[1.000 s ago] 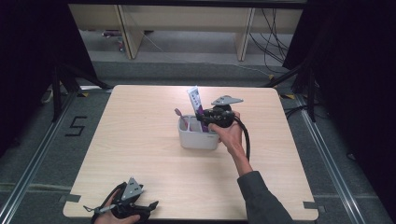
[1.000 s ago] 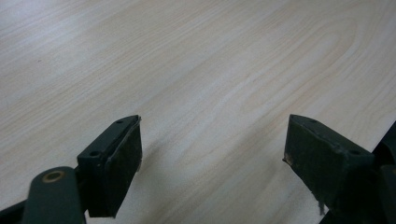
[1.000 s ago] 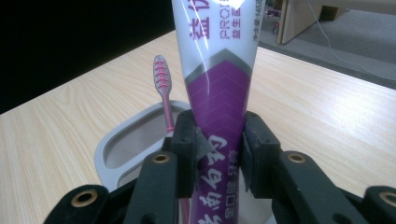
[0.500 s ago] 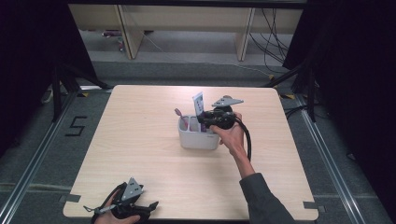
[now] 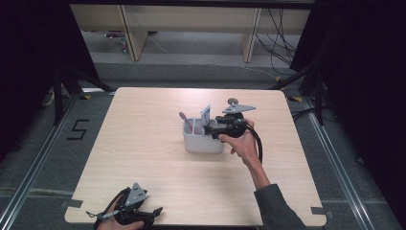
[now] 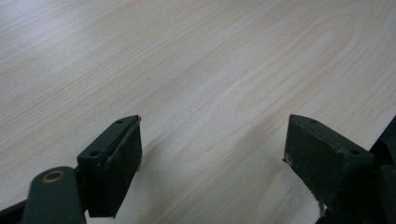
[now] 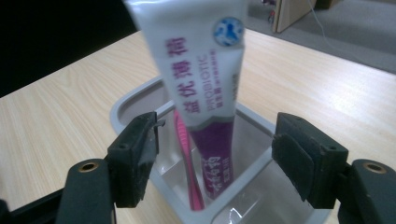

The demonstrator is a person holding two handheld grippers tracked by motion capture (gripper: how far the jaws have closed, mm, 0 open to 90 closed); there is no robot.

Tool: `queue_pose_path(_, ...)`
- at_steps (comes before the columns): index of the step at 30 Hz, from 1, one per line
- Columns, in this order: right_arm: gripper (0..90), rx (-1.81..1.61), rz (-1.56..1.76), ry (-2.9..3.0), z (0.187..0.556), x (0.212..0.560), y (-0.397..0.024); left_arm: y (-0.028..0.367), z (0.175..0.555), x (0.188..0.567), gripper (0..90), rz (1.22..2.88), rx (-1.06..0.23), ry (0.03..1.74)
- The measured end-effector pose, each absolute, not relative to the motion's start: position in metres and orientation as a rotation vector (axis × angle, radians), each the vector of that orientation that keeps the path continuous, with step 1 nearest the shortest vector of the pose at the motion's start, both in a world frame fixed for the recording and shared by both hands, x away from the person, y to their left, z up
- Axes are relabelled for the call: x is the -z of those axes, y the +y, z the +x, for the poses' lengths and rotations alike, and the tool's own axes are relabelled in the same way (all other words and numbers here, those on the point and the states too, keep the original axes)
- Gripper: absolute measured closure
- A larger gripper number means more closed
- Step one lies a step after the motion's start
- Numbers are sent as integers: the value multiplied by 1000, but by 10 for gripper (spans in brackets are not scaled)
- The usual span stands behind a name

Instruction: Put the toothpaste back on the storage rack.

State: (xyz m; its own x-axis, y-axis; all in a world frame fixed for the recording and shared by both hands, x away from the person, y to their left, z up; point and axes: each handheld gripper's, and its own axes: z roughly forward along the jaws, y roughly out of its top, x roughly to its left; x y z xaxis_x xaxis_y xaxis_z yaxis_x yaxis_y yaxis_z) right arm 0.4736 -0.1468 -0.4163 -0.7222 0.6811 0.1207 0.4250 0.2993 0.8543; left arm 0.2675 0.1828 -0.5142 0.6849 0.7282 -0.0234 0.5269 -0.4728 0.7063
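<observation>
Right gripper view: the right tongs (image 7: pixel 215 154) have just been opening, pads clear of the toothpaste tube (image 7: pixel 205 93) standing in the grey caddy (image 7: pixel 135 100) mid-surface; withdraw straight back. Left tongs (image 6: pixel 212 163) gape, empty.

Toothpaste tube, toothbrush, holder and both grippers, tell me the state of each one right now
Toothpaste tube: standing tilted in the holder, between the right jaws, not gripped.
Pink toothbrush: standing in the holder beside the tube.
Grey holder: upright on the table, open top.
Right gripper: jaws have just been opening, pads clear of the tube.
Left gripper: open, nothing between the jaws, low over bare wood.
</observation>
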Motion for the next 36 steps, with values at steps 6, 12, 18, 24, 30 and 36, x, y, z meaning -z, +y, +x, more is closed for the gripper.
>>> queue_pose_path(6, 299, -1377, 968, 2305, 461, 410, -155, 185, 269, 512, 183, 2241, -373, 929)
queue_pose_path(12, 289, -1388, 954, 2304, 448, 406, -166, 183, 268, 514, 184, 2181, -372, 970)
queue_pose_path(18, 289, -1401, 994, 2306, 436, 405, -175, 184, 268, 514, 184, 2197, -370, 962)
queue_pose_path(24, 289, -1404, 997, 2301, 427, 407, -183, 184, 269, 513, 184, 2197, -372, 959)
queue_pose_path(30, 289, -1387, 952, 2302, 419, 406, -189, 184, 269, 513, 184, 2197, -369, 960)
queue_pose_path(36, 288, -1419, 982, 2301, 409, 408, -192, 182, 271, 512, 183, 2200, -368, 957)
